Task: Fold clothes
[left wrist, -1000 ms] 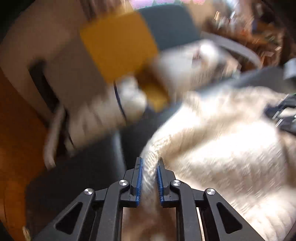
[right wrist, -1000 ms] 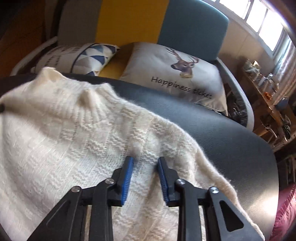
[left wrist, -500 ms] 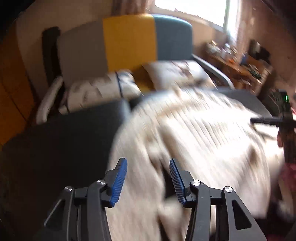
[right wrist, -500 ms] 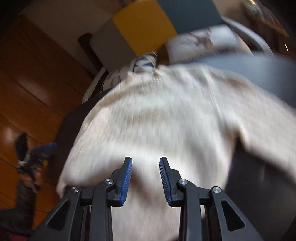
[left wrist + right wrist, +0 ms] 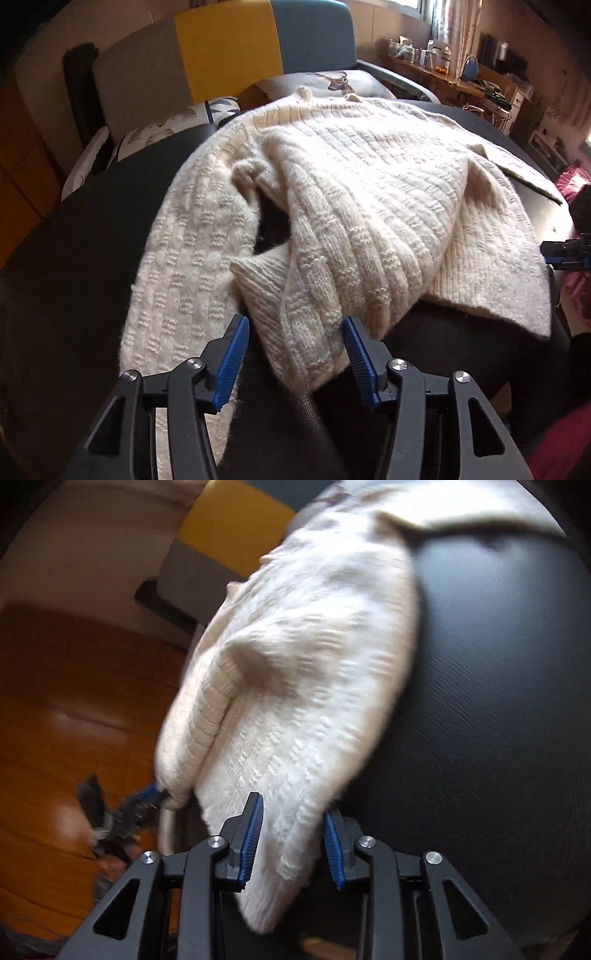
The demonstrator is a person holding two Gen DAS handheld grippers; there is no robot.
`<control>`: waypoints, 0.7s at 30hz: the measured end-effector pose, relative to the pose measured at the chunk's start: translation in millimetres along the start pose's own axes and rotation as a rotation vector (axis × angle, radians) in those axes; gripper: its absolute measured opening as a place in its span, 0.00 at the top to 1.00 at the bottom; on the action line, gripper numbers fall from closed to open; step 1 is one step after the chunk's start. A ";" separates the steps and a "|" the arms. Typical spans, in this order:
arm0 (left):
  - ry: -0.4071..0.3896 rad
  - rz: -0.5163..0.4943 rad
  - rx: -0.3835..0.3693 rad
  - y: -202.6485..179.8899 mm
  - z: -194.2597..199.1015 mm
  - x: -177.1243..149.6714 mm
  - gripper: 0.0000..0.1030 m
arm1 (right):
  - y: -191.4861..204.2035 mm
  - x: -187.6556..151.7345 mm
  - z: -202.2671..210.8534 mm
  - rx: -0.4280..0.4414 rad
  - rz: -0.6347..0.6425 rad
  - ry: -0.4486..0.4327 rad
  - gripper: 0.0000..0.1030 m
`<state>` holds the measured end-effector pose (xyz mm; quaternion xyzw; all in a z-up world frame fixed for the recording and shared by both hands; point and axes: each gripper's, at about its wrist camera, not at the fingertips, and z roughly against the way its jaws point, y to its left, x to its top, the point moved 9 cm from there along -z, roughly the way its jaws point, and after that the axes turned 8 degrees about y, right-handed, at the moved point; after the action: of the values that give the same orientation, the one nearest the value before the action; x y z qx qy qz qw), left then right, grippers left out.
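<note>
Home: cushioned sofa (image 5: 229,51), wooden floor (image 5: 55,701).

cream cable-knit sweater (image 5: 351,206) lies rumpled on the dark table, one sleeve folded across its body

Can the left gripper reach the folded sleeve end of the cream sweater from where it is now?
Probably yes. The left gripper is open, and the sleeve end of the cream sweater already lies between its blue pads on the black table. Nothing blocks it.
</note>
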<state>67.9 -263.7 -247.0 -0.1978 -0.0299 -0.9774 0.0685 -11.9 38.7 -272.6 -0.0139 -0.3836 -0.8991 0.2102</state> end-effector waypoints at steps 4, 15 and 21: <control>0.023 0.021 -0.003 -7.7 -6.4 -0.7 0.91 | 17.2 7.2 -8.4 -0.196 0.139 0.008 0.87; -0.116 0.376 -0.651 1.0 76.4 32.3 0.91 | 0.1 20.2 89.5 -0.357 0.174 -0.093 0.87; -0.008 0.541 -0.598 22.5 27.6 12.1 0.90 | -34.1 -14.2 49.9 -0.076 -0.110 -0.004 0.62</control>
<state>70.7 -285.1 -216.2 -0.2137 0.3086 -0.8889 0.2624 -19.1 99.7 -263.3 -0.0026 -0.3499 -0.9232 0.1592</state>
